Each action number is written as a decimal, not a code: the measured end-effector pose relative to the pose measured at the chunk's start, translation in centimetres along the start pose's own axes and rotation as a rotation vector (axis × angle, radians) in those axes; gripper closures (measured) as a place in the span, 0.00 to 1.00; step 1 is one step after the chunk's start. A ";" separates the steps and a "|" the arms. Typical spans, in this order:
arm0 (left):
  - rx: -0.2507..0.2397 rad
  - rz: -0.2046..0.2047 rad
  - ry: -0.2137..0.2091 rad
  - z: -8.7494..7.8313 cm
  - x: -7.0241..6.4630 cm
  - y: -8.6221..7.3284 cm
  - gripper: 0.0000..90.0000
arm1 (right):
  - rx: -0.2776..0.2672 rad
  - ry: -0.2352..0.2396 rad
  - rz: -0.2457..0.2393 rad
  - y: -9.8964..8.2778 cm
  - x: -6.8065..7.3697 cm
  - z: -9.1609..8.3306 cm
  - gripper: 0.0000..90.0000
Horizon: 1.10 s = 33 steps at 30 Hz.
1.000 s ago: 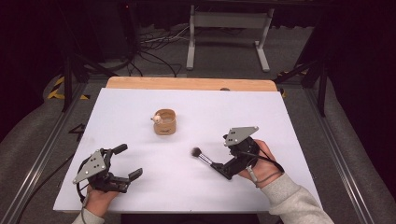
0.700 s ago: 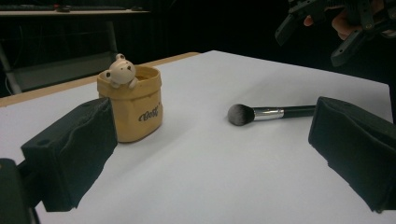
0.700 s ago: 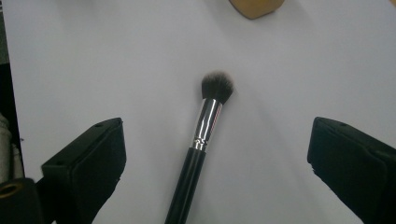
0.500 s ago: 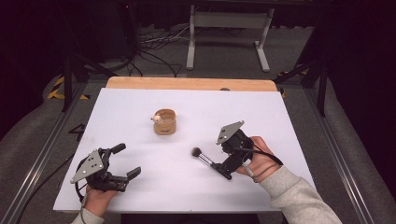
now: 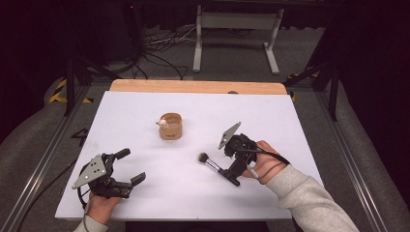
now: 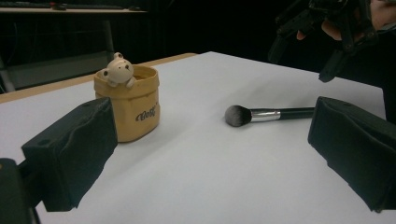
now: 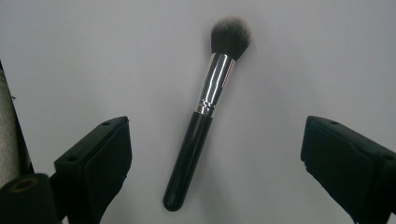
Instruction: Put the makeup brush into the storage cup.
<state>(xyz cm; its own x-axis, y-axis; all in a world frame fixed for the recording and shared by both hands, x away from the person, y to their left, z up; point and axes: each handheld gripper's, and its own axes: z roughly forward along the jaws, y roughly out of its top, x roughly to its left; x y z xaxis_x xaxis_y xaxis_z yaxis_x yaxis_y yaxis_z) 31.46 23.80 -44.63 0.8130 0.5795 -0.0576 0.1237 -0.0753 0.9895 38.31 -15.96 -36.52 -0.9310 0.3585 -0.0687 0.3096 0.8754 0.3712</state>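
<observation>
Closing in: right tool [image 5: 226,164] shifted down over the makeup brush [image 7: 205,109] since a second ago, jaws just narrowing yet wide, straddling the black handle, pads clear of it. Brush flat on the white tabletop [image 5: 300,121], bristles toward centre. Reads as pickup about to start. Left tool [image 5: 126,166] resting near edge, spread, empty. Farther off, tan cup [image 5: 170,126] with figurine, well apart. Nothing blocking.

1. The makeup brush [image 7: 205,112] has a glossy black handle, a shiny silver ferrule and a dark, rounded bristle head with paler tips.
2. It lies flat on the white tabletop [image 5: 145,193], untouched, right of the centre.
3. Its bristle head points toward the tabletop's middle; its handle end points toward the near right edge.
</observation>
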 end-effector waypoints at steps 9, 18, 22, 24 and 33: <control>-0.018 -0.001 -0.014 -0.2 0.1 0.1 0.02 | 0.106 0.040 0.035 0.8 -0.4 1.7 0.19; -0.070 -0.013 -0.030 -0.6 0.2 0.2 0.02 | 0.161 0.055 0.086 0.9 -0.6 2.4 0.34; -0.076 -0.013 -0.015 -0.7 0.1 0.2 0.02 | 0.184 0.067 0.107 0.8 -0.6 3.0 0.38; -0.075 -0.010 -0.010 -0.7 0.2 0.2 0.02 | 0.191 0.066 0.108 0.8 -0.6 3.2 0.39; -0.074 -0.009 -0.015 -0.7 0.2 0.2 0.02 | 0.228 0.082 0.100 0.8 -0.3 4.5 0.43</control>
<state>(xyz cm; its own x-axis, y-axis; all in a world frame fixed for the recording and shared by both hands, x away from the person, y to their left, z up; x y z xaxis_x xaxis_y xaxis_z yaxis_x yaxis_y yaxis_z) 31.23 24.46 -44.33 0.8202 0.5680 -0.0681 0.0893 -0.0095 0.9960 39.68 -13.86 -40.36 -0.9033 0.4276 0.0361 0.4278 0.8908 0.1533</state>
